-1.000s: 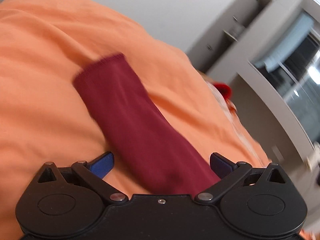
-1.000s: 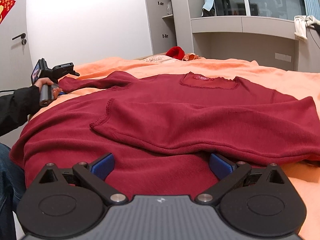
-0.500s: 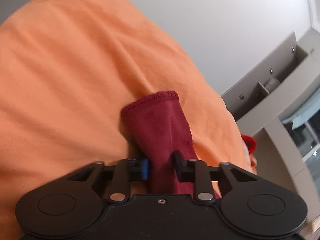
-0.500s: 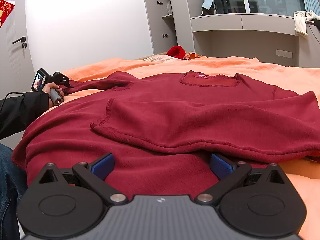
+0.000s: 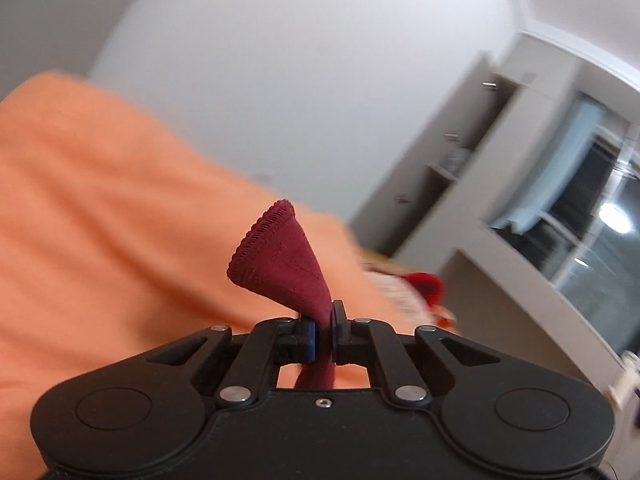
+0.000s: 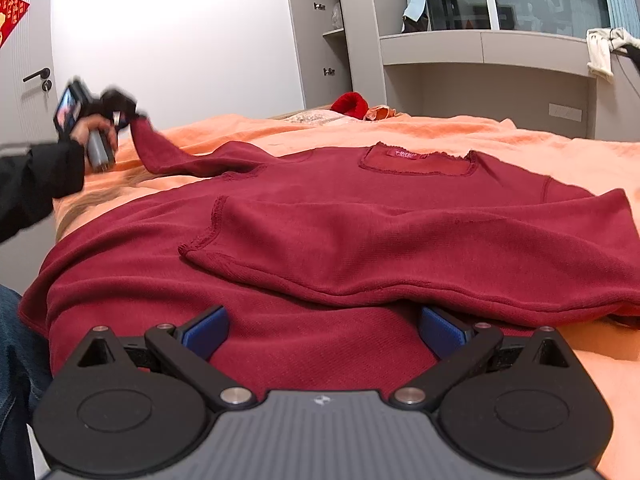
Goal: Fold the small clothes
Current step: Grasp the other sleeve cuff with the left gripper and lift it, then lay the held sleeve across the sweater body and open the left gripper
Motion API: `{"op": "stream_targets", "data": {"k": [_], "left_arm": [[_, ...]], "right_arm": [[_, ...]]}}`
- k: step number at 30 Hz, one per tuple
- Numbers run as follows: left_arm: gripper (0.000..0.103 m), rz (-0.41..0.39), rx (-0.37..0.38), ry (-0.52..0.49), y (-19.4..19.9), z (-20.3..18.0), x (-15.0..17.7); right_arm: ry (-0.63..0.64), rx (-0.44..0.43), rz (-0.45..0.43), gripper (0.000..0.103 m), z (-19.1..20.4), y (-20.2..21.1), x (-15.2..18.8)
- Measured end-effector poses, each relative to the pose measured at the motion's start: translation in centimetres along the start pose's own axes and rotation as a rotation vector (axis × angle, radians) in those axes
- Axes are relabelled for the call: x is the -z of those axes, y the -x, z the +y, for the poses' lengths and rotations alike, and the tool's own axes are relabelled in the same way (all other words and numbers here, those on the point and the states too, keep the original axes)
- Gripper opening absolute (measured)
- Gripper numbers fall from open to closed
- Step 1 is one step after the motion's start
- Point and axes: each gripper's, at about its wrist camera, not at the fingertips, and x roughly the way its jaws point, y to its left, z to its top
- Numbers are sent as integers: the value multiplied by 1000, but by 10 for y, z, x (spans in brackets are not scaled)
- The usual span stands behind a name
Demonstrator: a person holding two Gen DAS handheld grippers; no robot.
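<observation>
- Left gripper (image 5: 323, 334): jaws have just been closing and are now clamping the cuff end of the sweater's sleeve (image 5: 280, 256); the fabric is running between the two pads, with the scalloped cuff fanning out ahead of the fingertips and a strip trailing back under the body.
- In the right wrist view the left gripper (image 6: 120, 106) is sitting far off to the left, a hand (image 6: 90, 130) in a dark sleeve (image 6: 36, 184) gripping its handle; the sleeve of the garment is hanging from it and lifting clear of the bedspread.
- Right gripper (image 6: 322, 326): jaws are standing wide apart, gripping nothing; blue pads (image 6: 204, 330) are hovering just over the lower part of the dark red sweater (image 6: 360, 216).
- Sweater is lying spread on the orange bedspread (image 6: 520, 144) straight ahead of the right gripper, neckline at the far side, other sleeve folded across the chest.
- Beyond the sweater, a red item (image 6: 350, 104) is lying at the far edge of the bed.
</observation>
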Motion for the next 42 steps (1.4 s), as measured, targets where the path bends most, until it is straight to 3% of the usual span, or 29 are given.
{"op": "stream_targets", "data": {"k": [4, 9, 14, 18, 24, 28, 33, 35, 40, 42], "left_arm": [[6, -16, 154, -142, 33, -66, -5], [7, -43, 364, -421, 91, -151, 19], [7, 11, 557, -540, 144, -206, 67], [8, 109, 722, -589, 156, -235, 120], [8, 297, 889, -671, 187, -236, 205], [9, 384, 914, -705, 195, -214, 251], [16, 477, 923, -754, 194, -179, 282], [24, 502, 934, -761, 191, -167, 283], [66, 580, 965, -763, 197, -161, 282], [73, 598, 999, -770, 201, -155, 281]], "right_arm": [[44, 20, -77, 103, 10, 18, -2], [76, 60, -169, 103, 18, 46, -9], [17, 181, -248, 103, 13, 76, -22], [-98, 258, -330, 103, -7, 106, -25], [-212, 311, -375, 103, -38, 124, -23], [-226, 312, -353, 103, -47, 120, -19], [-213, 306, -317, 103, -46, 108, -18], [-205, 307, -300, 103, -43, 103, -16], [-190, 310, -262, 103, -36, 87, -14], [-186, 313, -250, 103, -35, 83, -14]]}}
